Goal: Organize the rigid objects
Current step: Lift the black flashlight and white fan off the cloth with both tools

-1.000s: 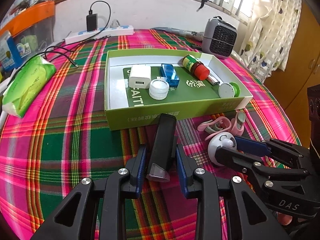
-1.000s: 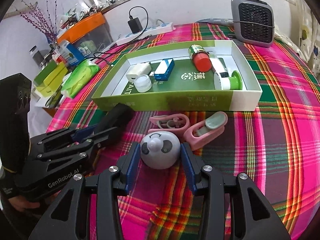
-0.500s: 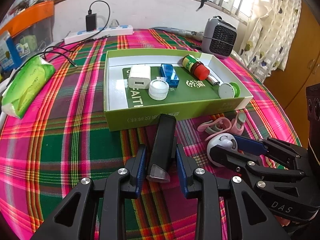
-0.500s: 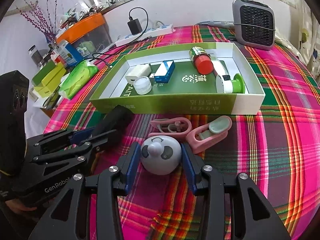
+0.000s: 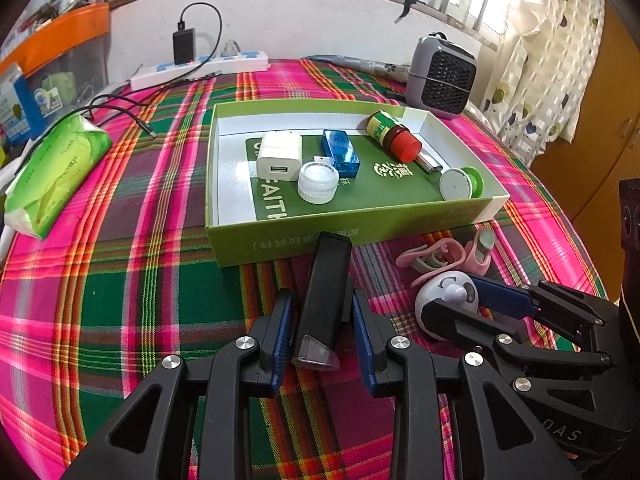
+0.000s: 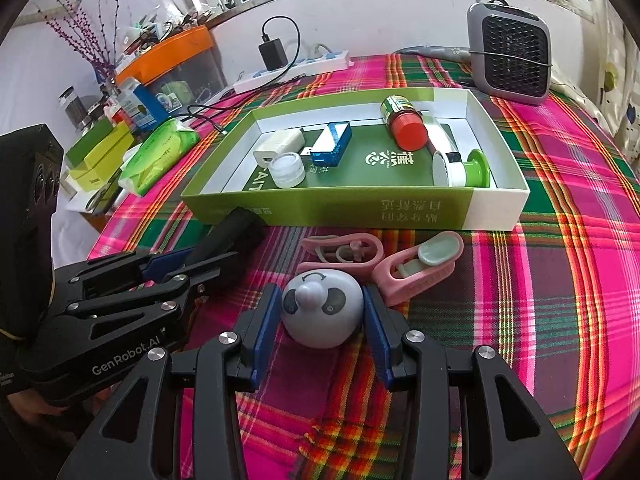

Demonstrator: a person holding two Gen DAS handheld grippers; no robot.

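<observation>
Unmoved since before: two pink clips [image 6: 376,258]

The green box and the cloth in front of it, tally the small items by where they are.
In the green box: 6
On the cloth, free: 2 pink clips
Between gripper fingers: 2, black bar, panda ball
Total: 10

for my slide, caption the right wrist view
Right gripper brackets a panda-faced dome on the plaid tablecloth, before a green tray.
</observation>
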